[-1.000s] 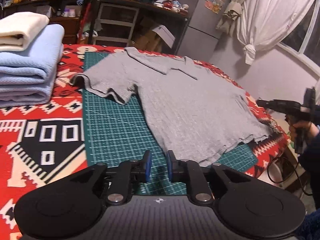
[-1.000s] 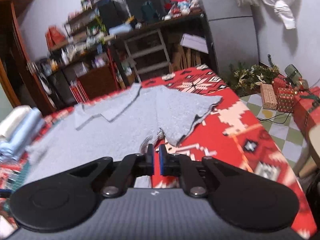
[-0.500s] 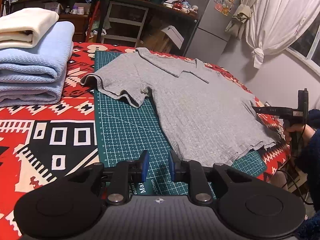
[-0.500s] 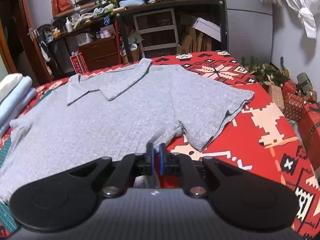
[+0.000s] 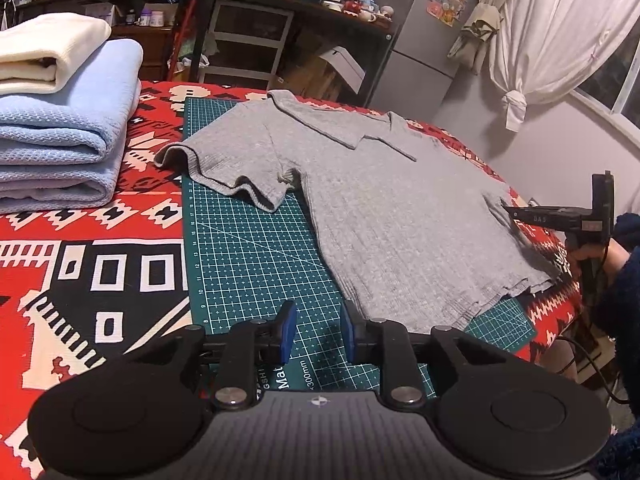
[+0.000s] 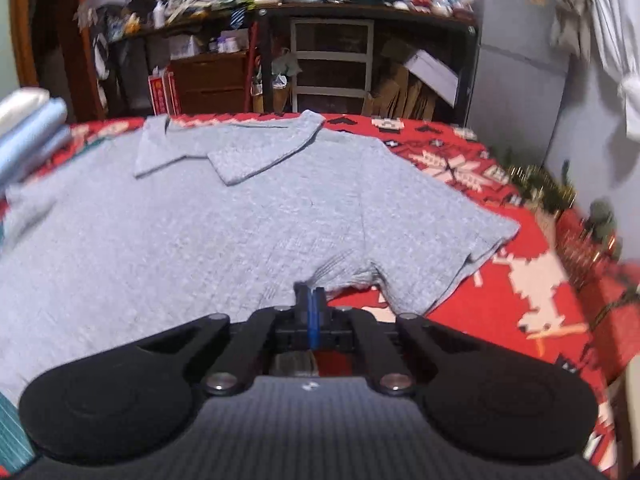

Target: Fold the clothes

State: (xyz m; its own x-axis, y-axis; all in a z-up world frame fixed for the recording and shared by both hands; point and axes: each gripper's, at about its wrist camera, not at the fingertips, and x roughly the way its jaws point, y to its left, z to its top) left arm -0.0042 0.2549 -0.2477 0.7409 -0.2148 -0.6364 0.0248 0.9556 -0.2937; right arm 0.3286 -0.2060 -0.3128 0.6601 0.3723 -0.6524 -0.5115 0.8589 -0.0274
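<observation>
**On the mat: grey shirt flat, one gripper pinched at its side**

Across the green cutting mat (image 5: 248,256) and the red patterned cloth (image 5: 80,248) lies a grey collared shirt (image 5: 384,208), spread flat with its collar at the far end. Its near hem sits just beyond the left gripper (image 5: 316,334), slightly to that gripper's right; the blue fingers (image 5: 287,332) stand a little apart over bare mat, with no fabric between them. The right gripper (image 6: 313,300) is at the shirt's side edge, close under the sleeve (image 6: 444,248), its fingers pressed together; the cloth puckers right at the tips, though whether fabric is actually caught there I cannot tell. Left of the shirt rests a stack of folded blue and cream towels (image 5: 60,120).
</observation>
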